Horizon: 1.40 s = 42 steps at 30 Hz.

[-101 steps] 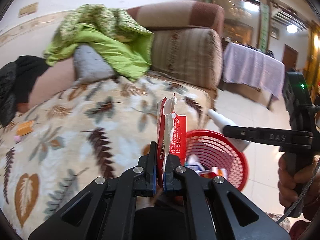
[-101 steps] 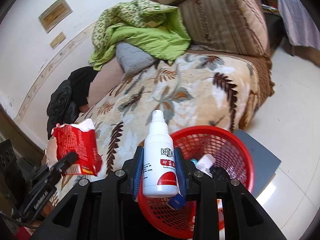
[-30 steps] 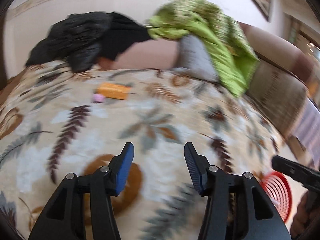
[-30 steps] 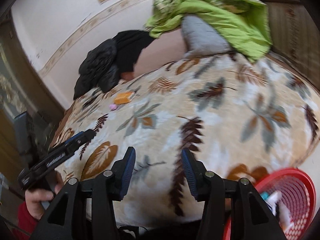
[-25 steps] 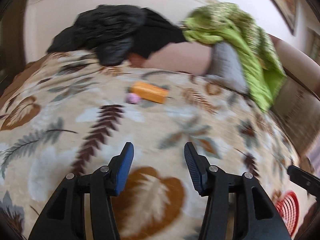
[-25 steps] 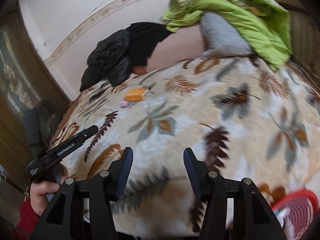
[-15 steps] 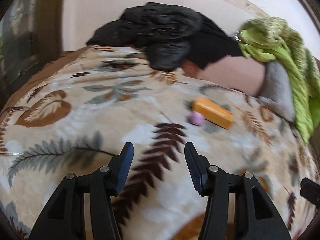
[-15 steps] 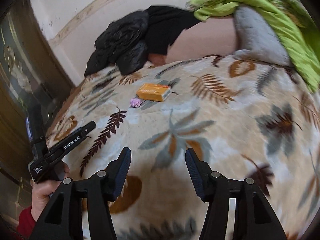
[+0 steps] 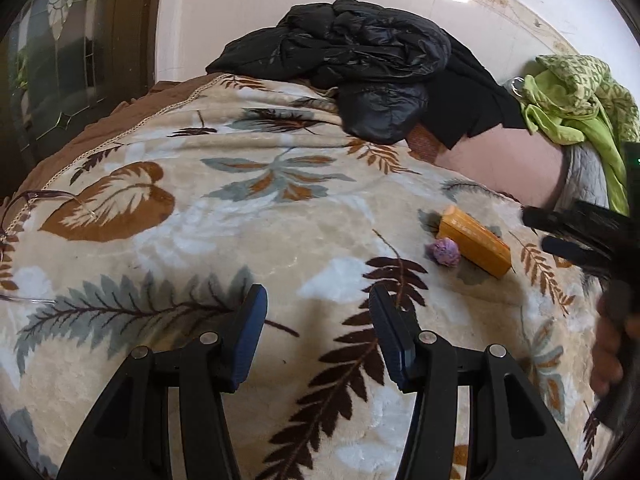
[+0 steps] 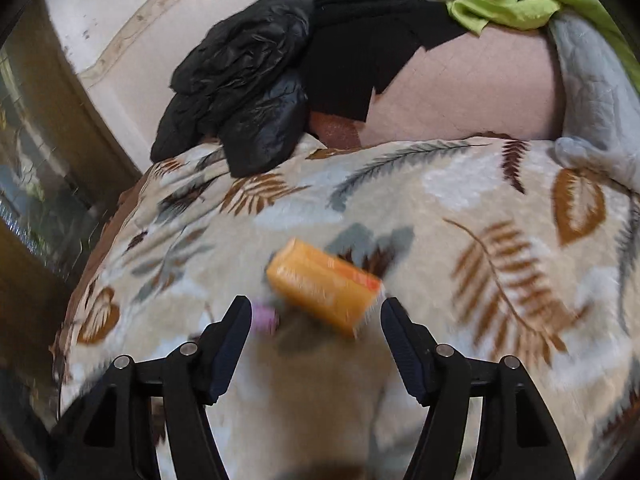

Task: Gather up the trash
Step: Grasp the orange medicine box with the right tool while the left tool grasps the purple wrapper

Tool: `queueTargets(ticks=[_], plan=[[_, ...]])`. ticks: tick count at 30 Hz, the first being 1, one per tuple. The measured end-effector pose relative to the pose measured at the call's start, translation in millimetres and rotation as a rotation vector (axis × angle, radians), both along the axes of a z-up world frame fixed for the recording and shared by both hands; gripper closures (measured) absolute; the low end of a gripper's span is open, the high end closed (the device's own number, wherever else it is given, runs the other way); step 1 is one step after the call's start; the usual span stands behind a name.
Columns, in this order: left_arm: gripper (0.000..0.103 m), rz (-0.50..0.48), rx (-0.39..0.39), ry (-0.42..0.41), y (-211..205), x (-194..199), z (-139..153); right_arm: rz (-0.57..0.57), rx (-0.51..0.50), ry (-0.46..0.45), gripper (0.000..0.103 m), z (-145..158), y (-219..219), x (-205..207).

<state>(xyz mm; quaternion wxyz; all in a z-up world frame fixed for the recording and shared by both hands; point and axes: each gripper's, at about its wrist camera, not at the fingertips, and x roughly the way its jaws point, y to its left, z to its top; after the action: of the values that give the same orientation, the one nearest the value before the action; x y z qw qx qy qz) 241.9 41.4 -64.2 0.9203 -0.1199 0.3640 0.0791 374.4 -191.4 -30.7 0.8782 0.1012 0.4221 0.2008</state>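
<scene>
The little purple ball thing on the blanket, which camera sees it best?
The left wrist view: the purple ball lies whole and sharp beside the orange box. In the right wrist view it is blurred, partly hidden behind a finger of the opening, empty right gripper.

Blurred orange box, purple wad

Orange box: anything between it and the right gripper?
Nothing visible. The orange box lies on the blanket just ahead of the right gripper, whose jaws are opening with nothing between them. The small purple wad sits beside the box, near the gripper's left finger, not across the approach.
</scene>
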Motion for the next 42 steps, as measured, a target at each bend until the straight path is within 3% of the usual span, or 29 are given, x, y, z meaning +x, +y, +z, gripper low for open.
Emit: queueTargets(ticks=[8,17,22,24,30,36,42], plan=[[0.051,-0.020,0.022,-0.010,-7,1,1,-0.022,-0.027,0.053,0.031,-31,22,59],[0.051,-0.003,-0.016,0.003,1,4,0,0.116,-0.038,0.115,0.031,-47,37,43],[0.051,0.002,-0.024,0.013,4,3,-2,0.138,-0.197,0.061,0.031,-50,57,30],[0.051,0.006,-0.026,0.012,5,3,-1,0.133,-0.235,0.044,0.039,-50,60,30],[0.051,-0.003,-0.046,0.007,10,7,1,0.150,-0.359,-0.009,0.047,-54,67,15],[0.051,-0.062,-0.079,0.018,6,11,-2,0.048,-0.321,0.013,0.051,-50,43,-12],[0.051,-0.137,-0.120,0.019,-5,14,-4,-0.081,-0.186,0.008,0.051,-28,8,-71]])
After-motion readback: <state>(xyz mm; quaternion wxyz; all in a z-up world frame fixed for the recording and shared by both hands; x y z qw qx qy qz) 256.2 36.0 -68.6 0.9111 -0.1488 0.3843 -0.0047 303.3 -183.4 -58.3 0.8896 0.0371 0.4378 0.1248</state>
